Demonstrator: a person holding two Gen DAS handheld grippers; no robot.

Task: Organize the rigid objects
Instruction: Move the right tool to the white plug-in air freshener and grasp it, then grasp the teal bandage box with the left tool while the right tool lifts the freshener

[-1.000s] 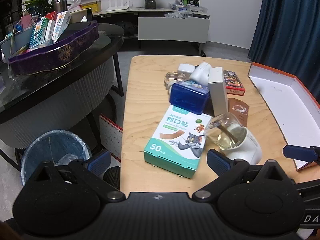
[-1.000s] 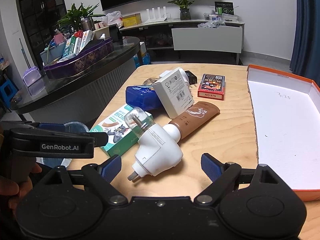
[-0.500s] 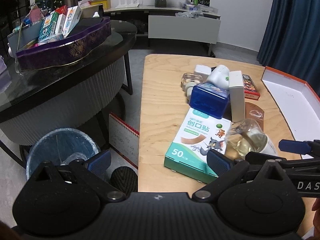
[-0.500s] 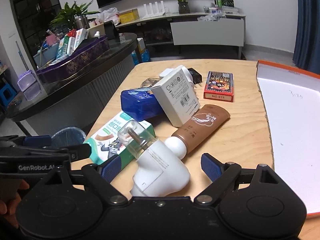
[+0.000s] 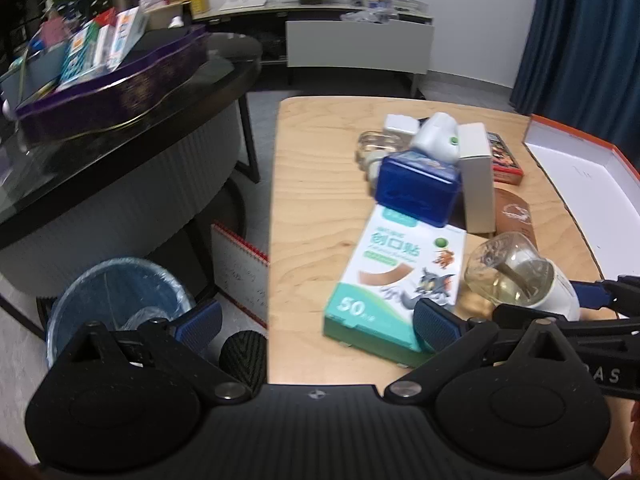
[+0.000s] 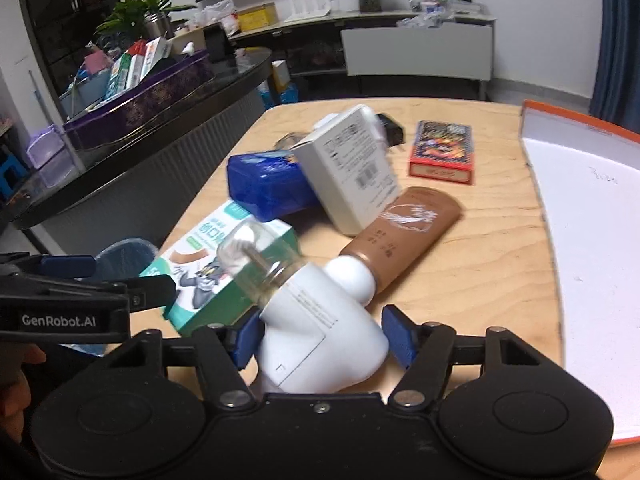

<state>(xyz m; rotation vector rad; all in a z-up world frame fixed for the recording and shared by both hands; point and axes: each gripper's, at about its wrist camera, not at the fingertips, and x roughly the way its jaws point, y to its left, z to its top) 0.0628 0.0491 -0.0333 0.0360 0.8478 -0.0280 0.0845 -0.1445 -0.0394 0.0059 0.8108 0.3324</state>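
- Right gripper (image 6: 322,338) closing around the white plug-in vaporizer (image 6: 320,336) on the wooden table (image 6: 480,264) — pads flanking its body, contact unclear.
- Left gripper (image 5: 316,322) hangs spread wide, holding nothing, beside the bandage box (image 5: 396,280).

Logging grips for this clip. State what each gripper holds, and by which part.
Left gripper: open, holding nothing. Right gripper: jaws closing around the white body of the plug-in vaporizer; left pad touches it, right pad still shows a gap, so not yet gripped.
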